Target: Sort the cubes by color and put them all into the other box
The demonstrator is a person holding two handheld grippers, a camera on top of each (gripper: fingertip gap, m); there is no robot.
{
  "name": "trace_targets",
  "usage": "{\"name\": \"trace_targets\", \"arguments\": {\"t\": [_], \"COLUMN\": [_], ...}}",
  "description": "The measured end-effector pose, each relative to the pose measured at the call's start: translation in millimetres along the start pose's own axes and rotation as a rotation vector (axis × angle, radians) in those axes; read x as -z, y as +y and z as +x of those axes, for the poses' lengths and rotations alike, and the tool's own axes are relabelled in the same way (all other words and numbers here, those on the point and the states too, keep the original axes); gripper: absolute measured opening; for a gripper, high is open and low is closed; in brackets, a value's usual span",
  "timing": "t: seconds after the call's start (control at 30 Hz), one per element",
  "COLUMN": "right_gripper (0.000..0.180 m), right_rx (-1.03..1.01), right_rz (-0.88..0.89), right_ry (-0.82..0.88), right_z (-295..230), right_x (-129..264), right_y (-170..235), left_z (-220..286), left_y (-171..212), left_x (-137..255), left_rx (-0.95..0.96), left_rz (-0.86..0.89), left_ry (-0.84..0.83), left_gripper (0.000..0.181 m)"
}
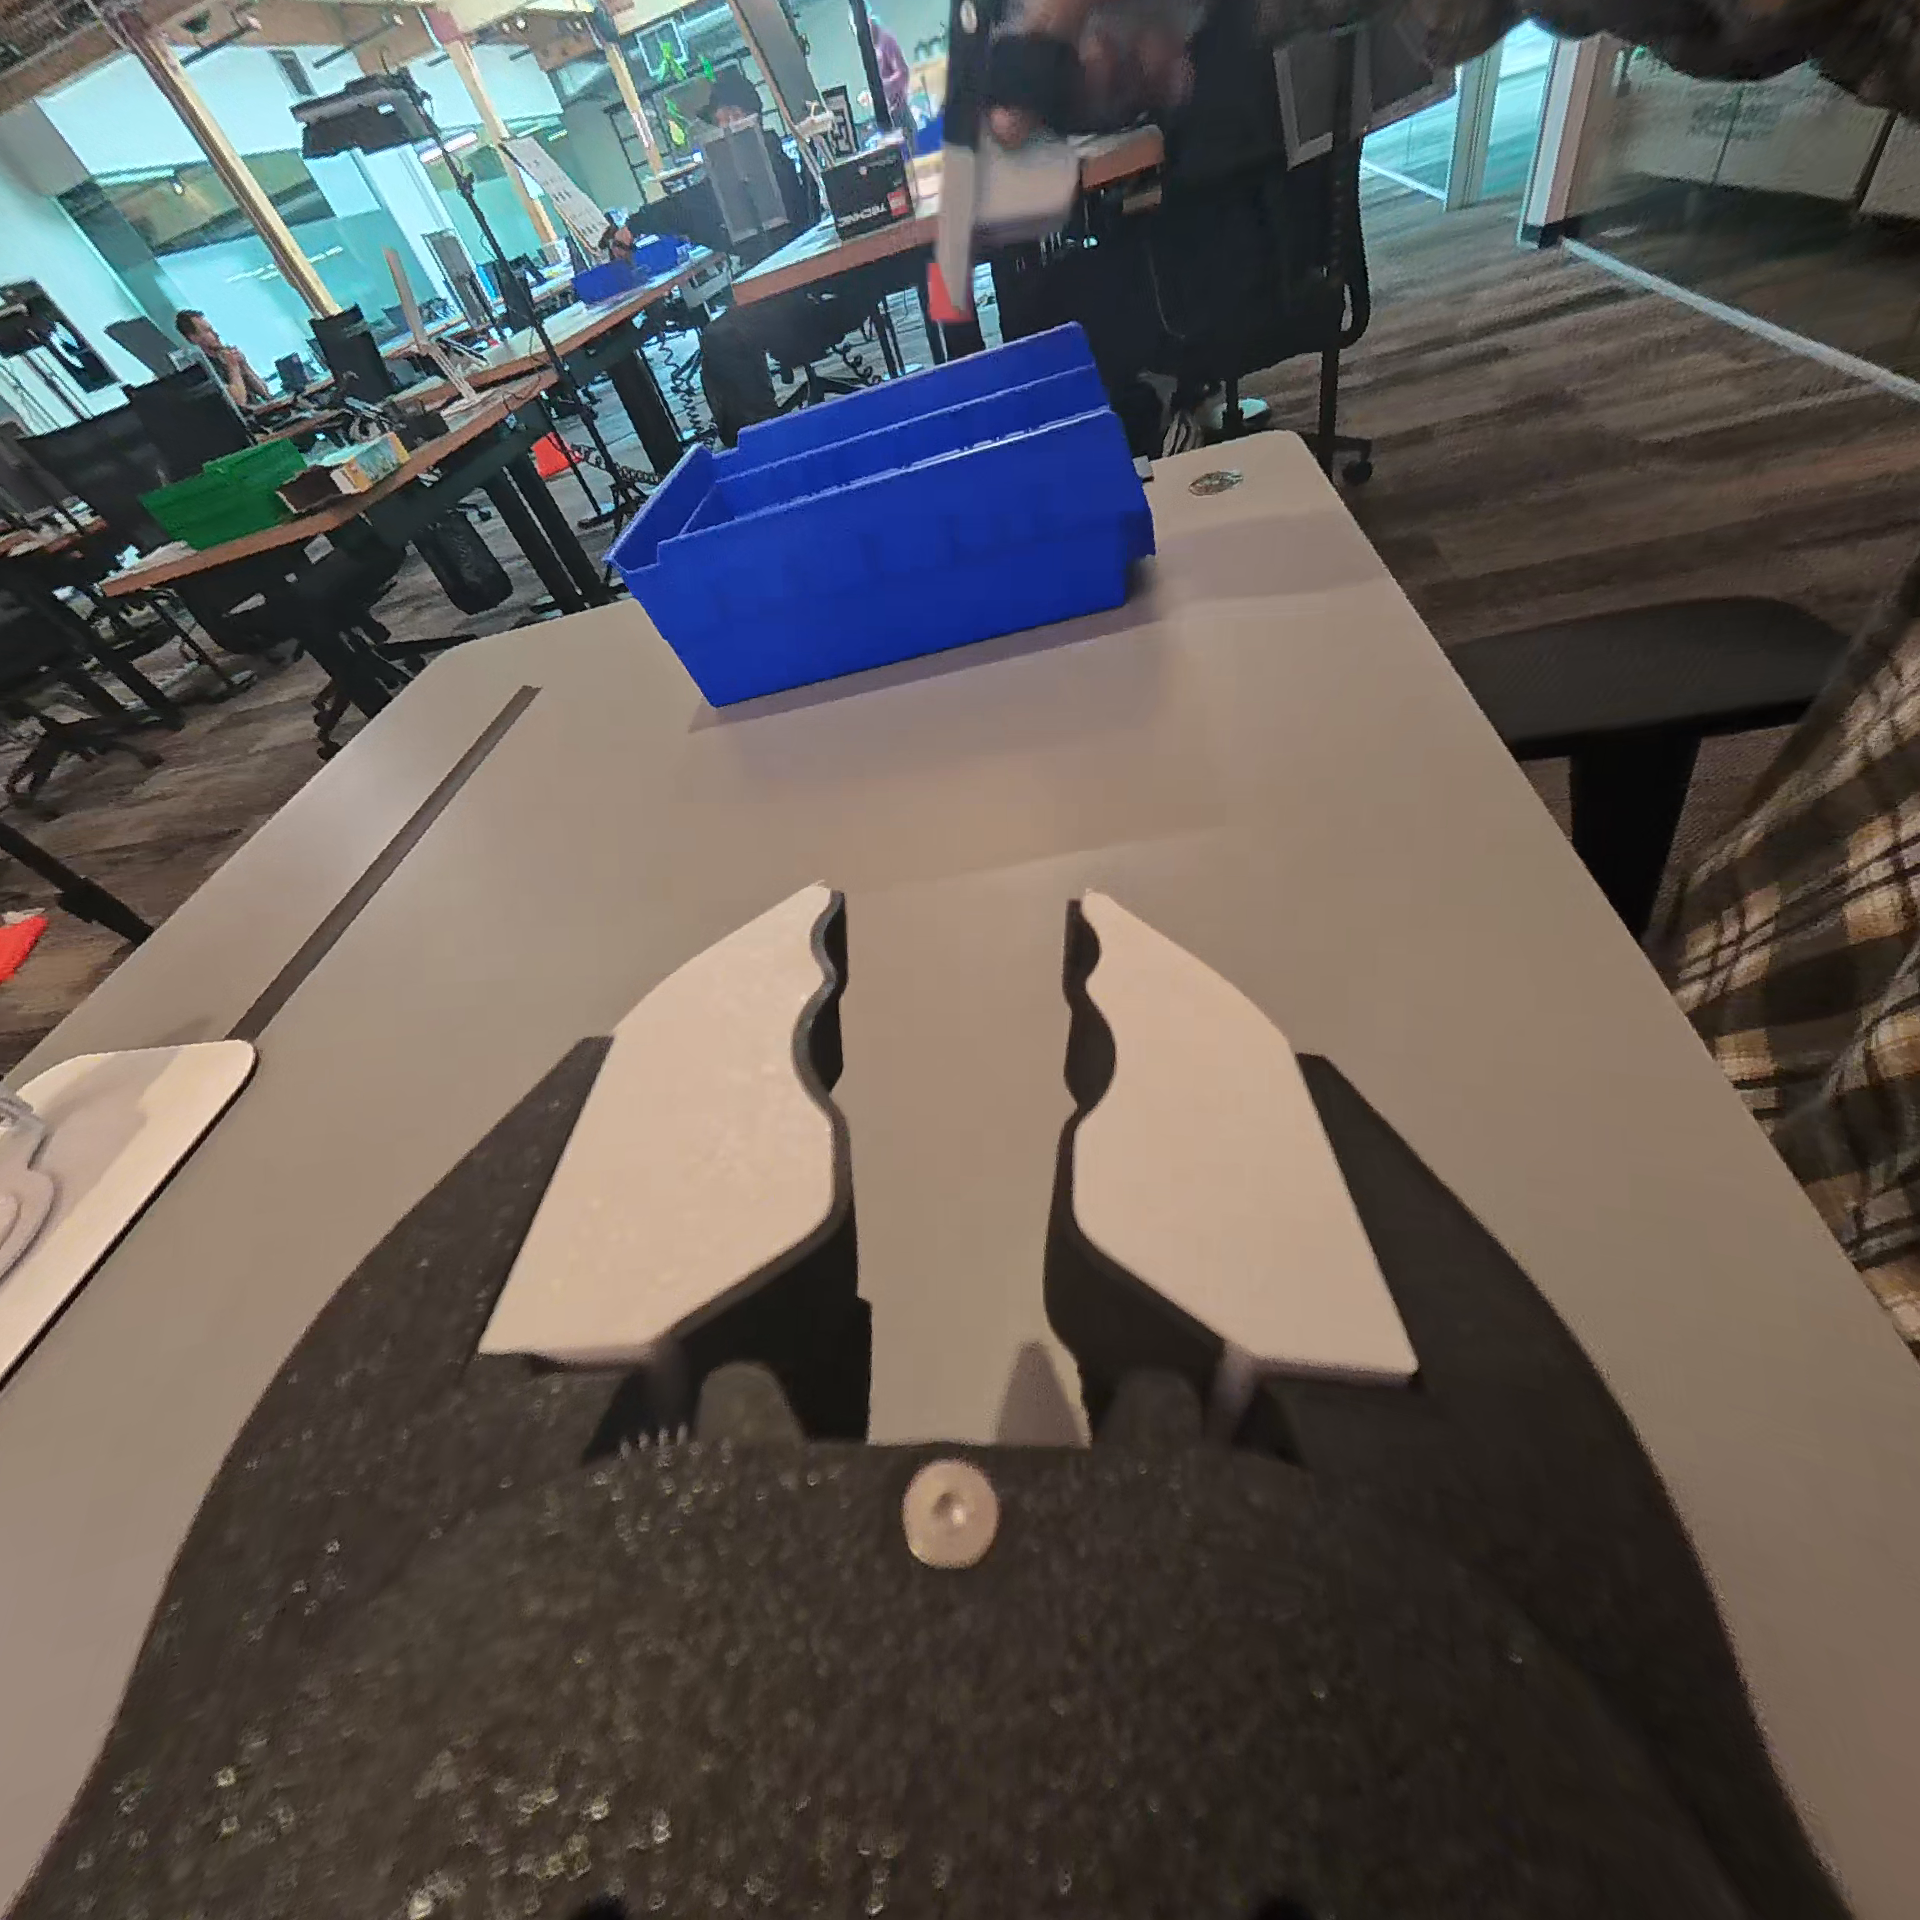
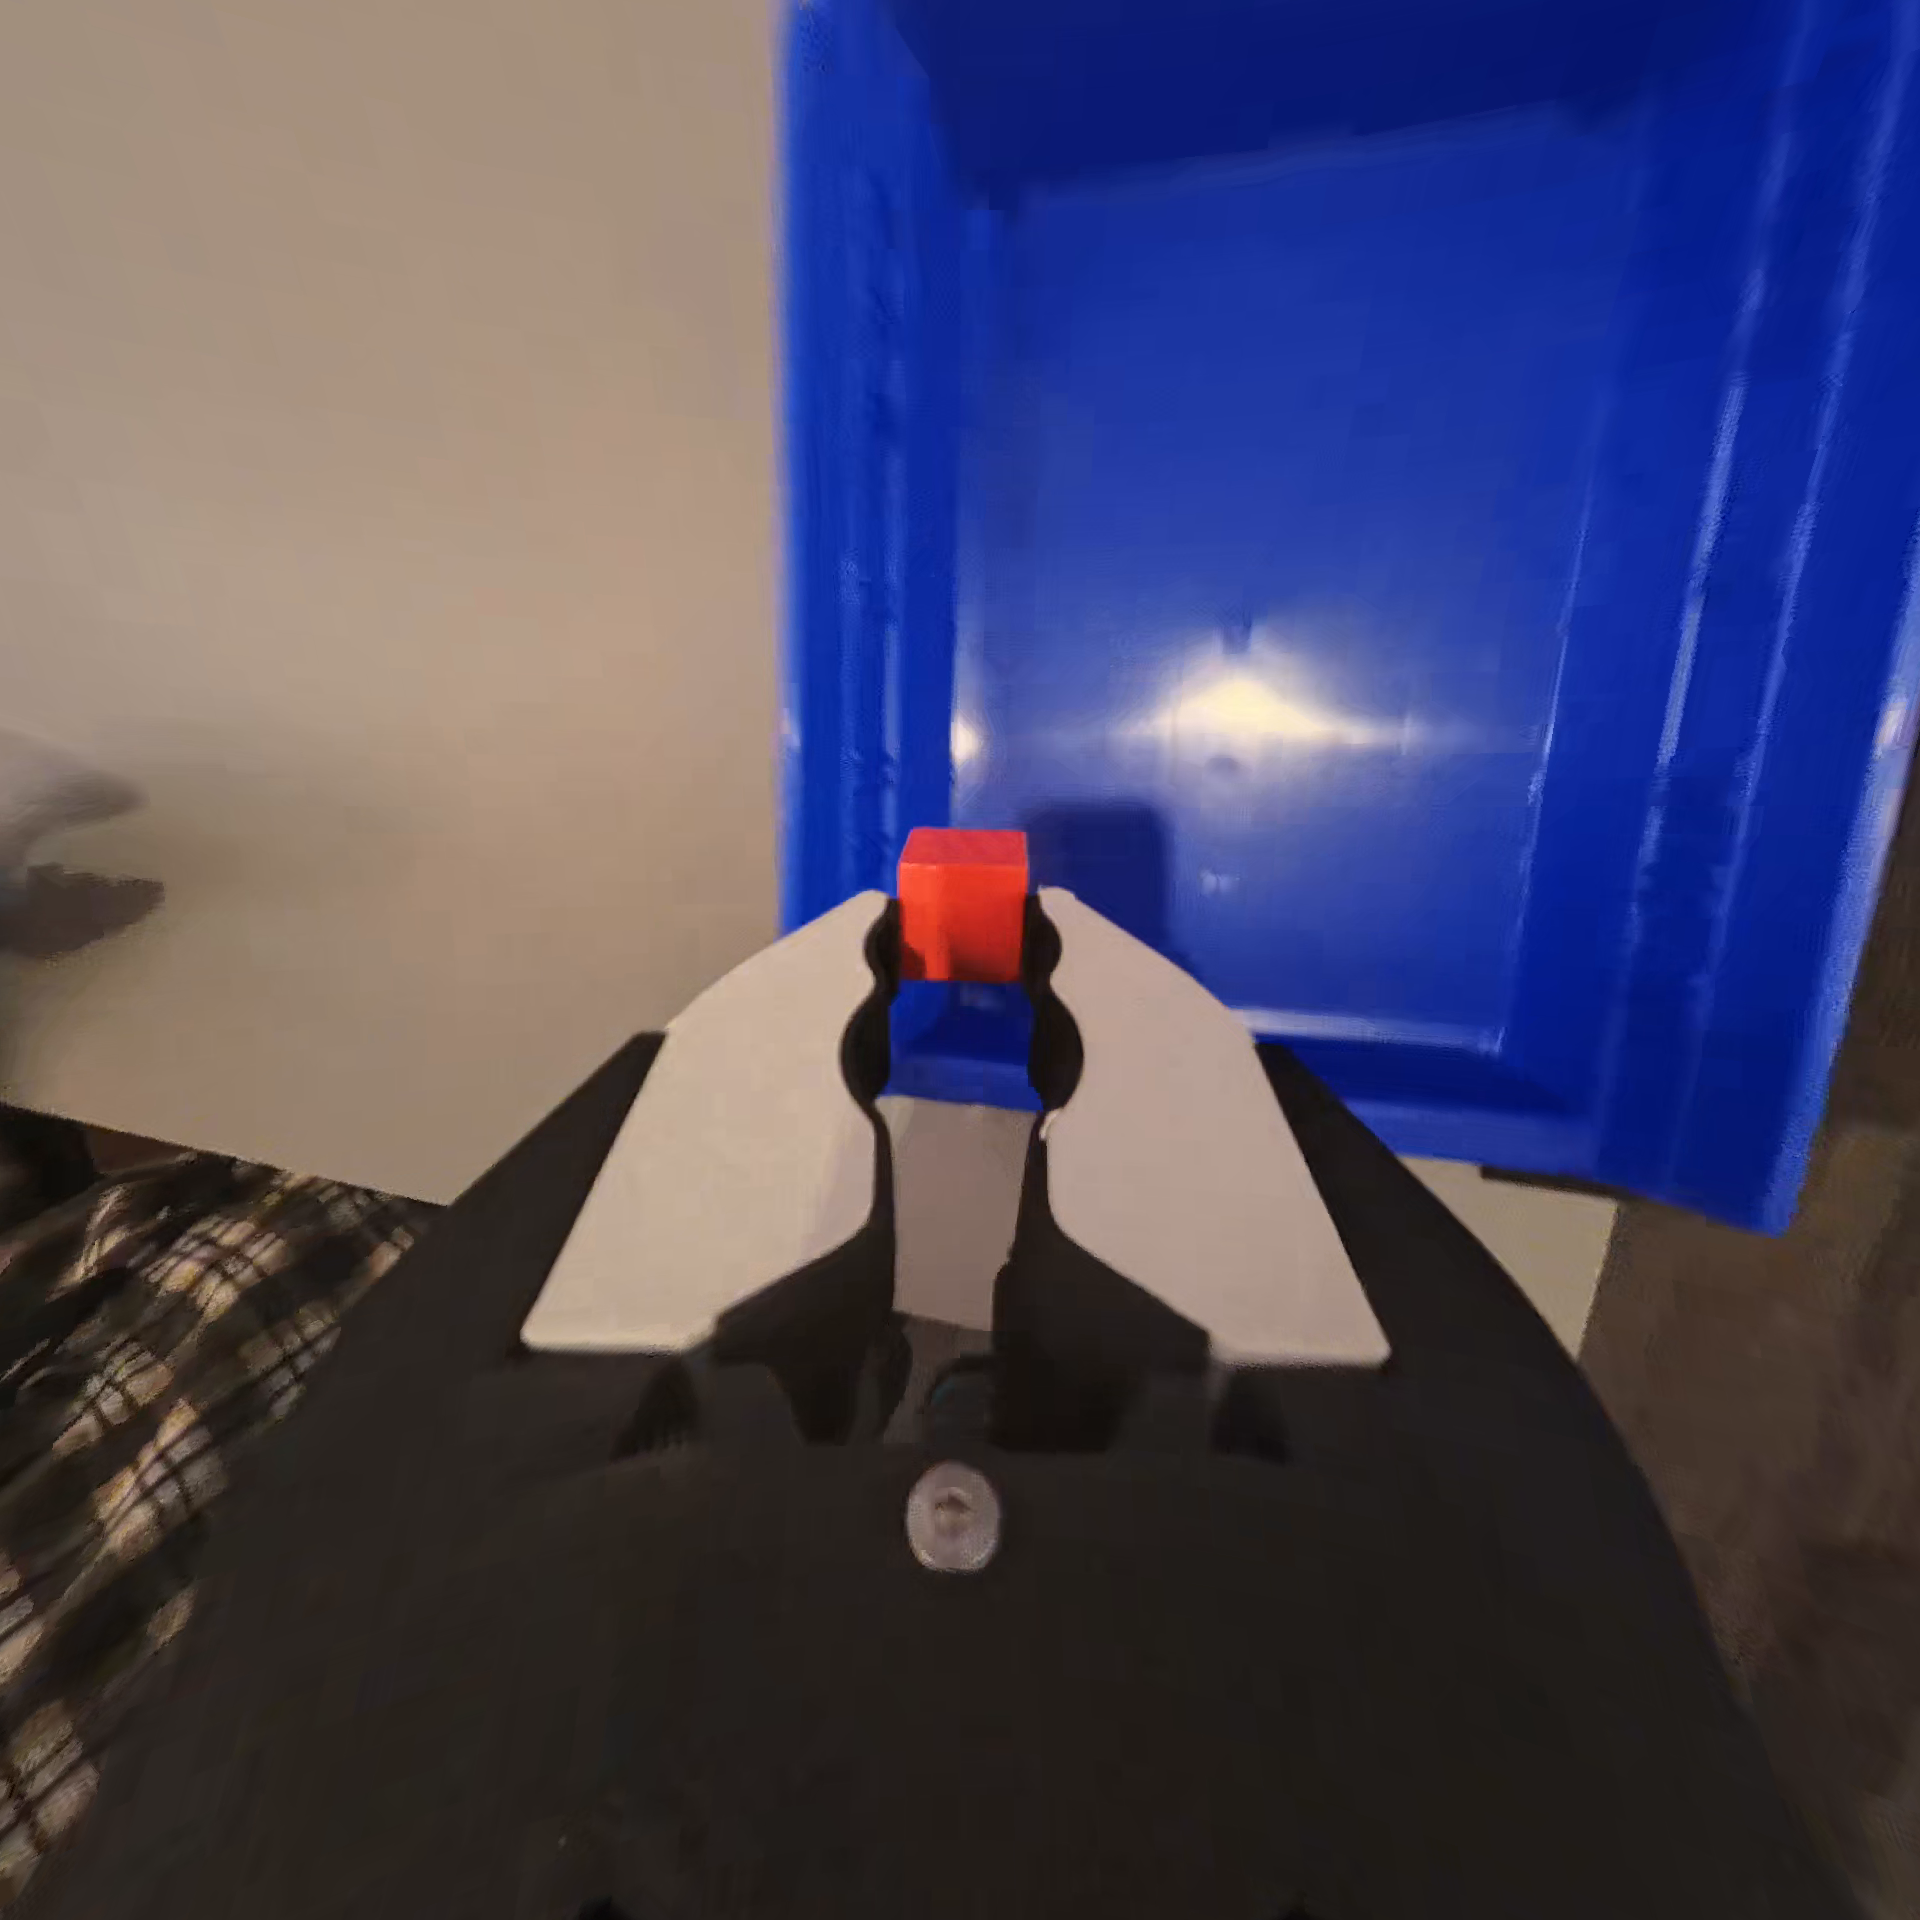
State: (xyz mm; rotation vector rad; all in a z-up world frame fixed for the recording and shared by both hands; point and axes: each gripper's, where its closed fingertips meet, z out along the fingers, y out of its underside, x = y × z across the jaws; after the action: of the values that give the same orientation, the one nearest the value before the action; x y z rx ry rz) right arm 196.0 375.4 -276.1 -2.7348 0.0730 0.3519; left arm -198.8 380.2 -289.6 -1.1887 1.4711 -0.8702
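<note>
My right gripper [image 2: 961, 914] is shut on a red cube [image 2: 961, 909], held over the near corner of a blue box [image 2: 1714, 727] whose floor shows bare. In the left wrist view that same gripper [image 1: 951, 301] hangs blurred above the far blue box [image 1: 1039, 364], the red cube [image 1: 948, 291] at its tips. Two blue boxes stand side by side at the table's far end; the nearer one [image 1: 894, 582] hides its inside. My left gripper [image 1: 956, 904] is open and empty, low over the grey table [image 1: 1299, 831], well short of the boxes.
A white pad [image 1: 114, 1132] lies at the table's left edge, with a dark groove [image 1: 384, 862] running along that side. A plaid sleeve [image 1: 1797, 997] is at the right. A black chair [image 1: 1631, 686] stands beside the table. Office desks fill the background.
</note>
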Motion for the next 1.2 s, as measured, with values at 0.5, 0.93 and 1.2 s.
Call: {"name": "trace_targets", "arguments": {"t": [0.5, 0.93, 1.2], "right_gripper": [0.022, 0.041, 0.060], "right_rx": [-0.101, 0.017, 0.553], "right_rz": [-0.352, -0.066, 0.652], "right_ry": [-0.032, 0.022, -0.197], "right_z": [10.8, -12.1, -186.6], "right_x": [-84.1, 13.6, 58.6], "right_y": [75.3, 5.8, -68.3], "left_z": [1.9, -1.4, -6.0], "left_y": [8.4, 11.0, 13.8], "left_x": [-3.1, -2.6, -2.6], "left_rx": [-0.007, 0.013, 0.018], "left_rz": [-0.034, -0.036, -0.042], "left_ry": [0.012, 0.007, -0.013], "left_gripper": [0.029, 0.029, 0.029]}}
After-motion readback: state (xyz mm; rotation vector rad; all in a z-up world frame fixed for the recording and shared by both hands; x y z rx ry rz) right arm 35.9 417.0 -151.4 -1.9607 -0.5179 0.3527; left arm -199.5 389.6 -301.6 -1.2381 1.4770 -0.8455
